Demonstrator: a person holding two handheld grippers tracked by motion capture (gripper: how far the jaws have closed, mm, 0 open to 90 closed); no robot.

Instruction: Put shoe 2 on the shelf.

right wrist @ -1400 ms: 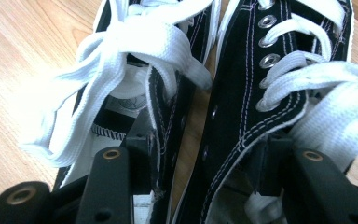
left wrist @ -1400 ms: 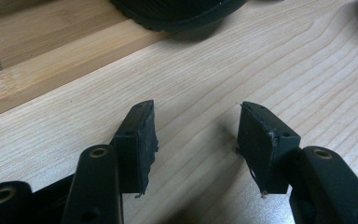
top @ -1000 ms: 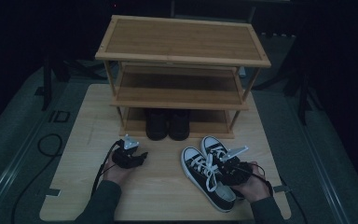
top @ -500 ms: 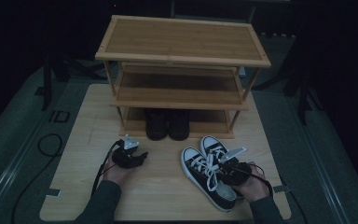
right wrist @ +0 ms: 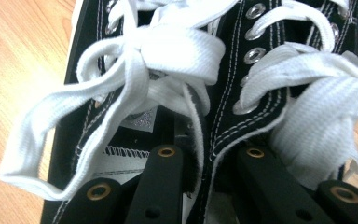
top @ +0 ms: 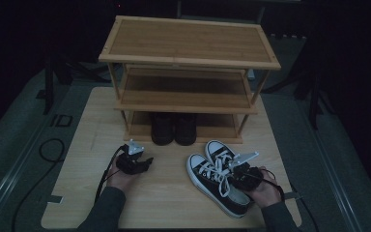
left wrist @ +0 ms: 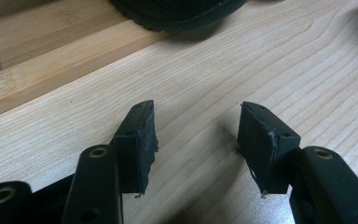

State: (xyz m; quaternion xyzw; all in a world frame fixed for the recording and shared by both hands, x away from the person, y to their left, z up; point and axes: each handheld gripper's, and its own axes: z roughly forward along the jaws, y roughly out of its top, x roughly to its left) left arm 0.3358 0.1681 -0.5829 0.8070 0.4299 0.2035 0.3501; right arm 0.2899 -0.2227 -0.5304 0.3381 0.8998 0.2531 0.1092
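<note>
Black canvas: a pair of black-and-white sneakers (top: 220, 176) lies at about 5 o'clock on the pale wooden surface (top: 82, 145), toes toward 11 o'clock, white laces loose over the tongues.
Right hand-held gripper: the right hand-held gripper (top: 239, 175) sits at the heel end of the pair, at 5 o'clock, with the person's hand behind it. Its jaws have just been closing, and in the right gripper view they clench the adjoining inner collars of the two sneakers (right wrist: 205, 116), one jaw inside each shoe opening, the fabric pinched between them.
Left hand-held gripper: the left hand-held gripper (top: 136, 163) rests at about 7 o'clock on the surface, well apart from the sneakers. Its pads (left wrist: 137, 142) stand released, wide apart, with bare wood grain (left wrist: 200, 84) between them and nothing in the grasp.
Rack: a three-tier bamboo shoe rack (top: 188, 53) stands at 12 o'clock, toward the far side of the surface.
Bottom tier: a pair of dark shoes (top: 174, 128) stands side by side on the lowest shelf, toes facing the person. In the left gripper view the edge of a dark sole (left wrist: 177, 14) shows at 12 o'clock, just past the rack's bottom rail (left wrist: 51, 60).
Cables: a black cable (top: 50, 150) loops on the grey floor at 9 o'clock, beside the surface.
Surroundings: the room around the surface is dark.
</note>
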